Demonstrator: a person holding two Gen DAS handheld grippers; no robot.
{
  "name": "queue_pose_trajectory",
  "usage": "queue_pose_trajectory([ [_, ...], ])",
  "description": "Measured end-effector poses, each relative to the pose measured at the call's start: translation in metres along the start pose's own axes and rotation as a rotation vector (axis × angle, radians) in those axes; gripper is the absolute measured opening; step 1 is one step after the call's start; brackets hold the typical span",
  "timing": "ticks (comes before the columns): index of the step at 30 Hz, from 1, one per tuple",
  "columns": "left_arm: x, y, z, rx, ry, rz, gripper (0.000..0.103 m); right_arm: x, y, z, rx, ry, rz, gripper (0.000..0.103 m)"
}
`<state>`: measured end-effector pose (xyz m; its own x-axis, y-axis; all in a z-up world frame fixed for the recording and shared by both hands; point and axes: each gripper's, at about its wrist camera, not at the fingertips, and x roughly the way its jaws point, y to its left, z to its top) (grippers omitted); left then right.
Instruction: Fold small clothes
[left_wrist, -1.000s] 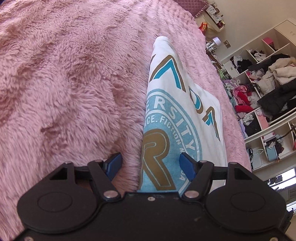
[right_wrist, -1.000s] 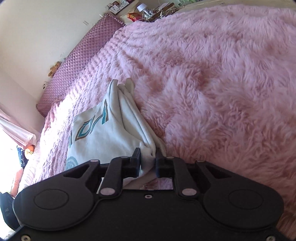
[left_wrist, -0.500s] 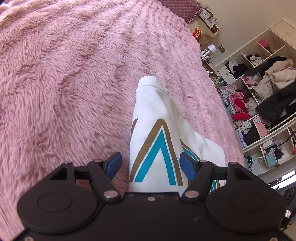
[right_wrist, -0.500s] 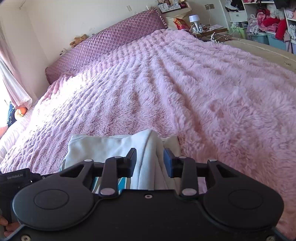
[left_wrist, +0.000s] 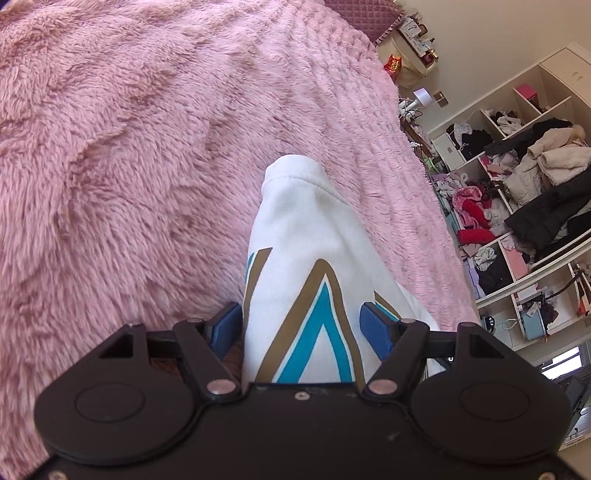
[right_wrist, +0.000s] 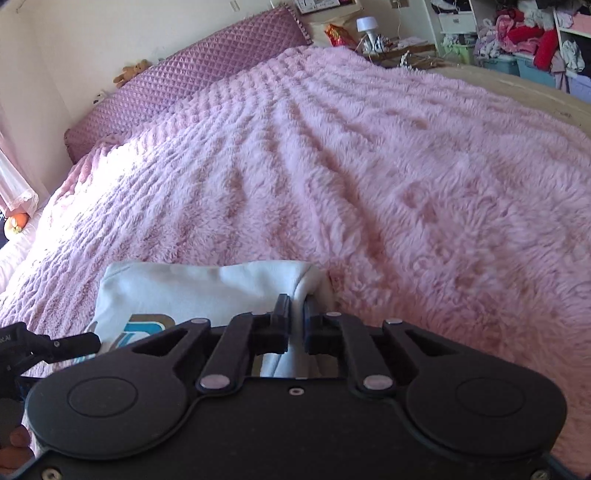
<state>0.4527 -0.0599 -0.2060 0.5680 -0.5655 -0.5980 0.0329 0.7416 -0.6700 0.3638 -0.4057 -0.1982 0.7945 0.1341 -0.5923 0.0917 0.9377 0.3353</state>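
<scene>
Fold in hand — risk of the white T-shirt (left_wrist: 306, 236) slipping.

My right hand-held gripper (right_wrist: 294, 325) is clamped on a bunched edge; my left hand-held gripper (left_wrist: 301, 325) straddles the printed fold, jaws spreading, pads flanking the cloth. The thin pinch could slip and the fold sag. The shirt lies on the pink bed cover (right_wrist: 332, 155) — broad room ahead, shelves (left_wrist: 517, 206) well apart.

A white garment (left_wrist: 306, 236) with teal-and-gold chevrons runs between the left gripper's (left_wrist: 301, 325) blue fingers (left_wrist: 375, 326), whose jaws are opening, over the bed's fluffy pink blanket (left_wrist: 147, 147). Cluttered shelves (left_wrist: 517, 192) stand beyond the bed's right edge.
</scene>
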Motion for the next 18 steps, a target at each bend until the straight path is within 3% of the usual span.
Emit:
queue_pose_trajectory([
  [3,0.004,0.001,0.0,0.029,-0.004,0.009,0.073,-0.003,-0.011,-0.002,0.053,-0.015,0.011,0.033],
  [5,-0.001,0.001,0.002,0.025,0.011,0.013,0.073,-0.02,-0.016,-0.001,0.075,-0.025,0.025,0.042],
  [9,-0.038,0.001,-0.016,0.092,0.04,-0.003,0.073,-0.082,-0.018,-0.014,0.018,-0.027,0.11,0.042],
  [12,-0.067,0.009,-0.047,0.111,0.099,-0.006,0.073,-0.121,-0.02,-0.038,-0.032,0.009,0.098,0.042],
  [18,-0.101,0.03,-0.111,0.006,0.212,-0.059,0.073,-0.159,-0.026,-0.087,0.016,0.076,0.066,0.042],
])
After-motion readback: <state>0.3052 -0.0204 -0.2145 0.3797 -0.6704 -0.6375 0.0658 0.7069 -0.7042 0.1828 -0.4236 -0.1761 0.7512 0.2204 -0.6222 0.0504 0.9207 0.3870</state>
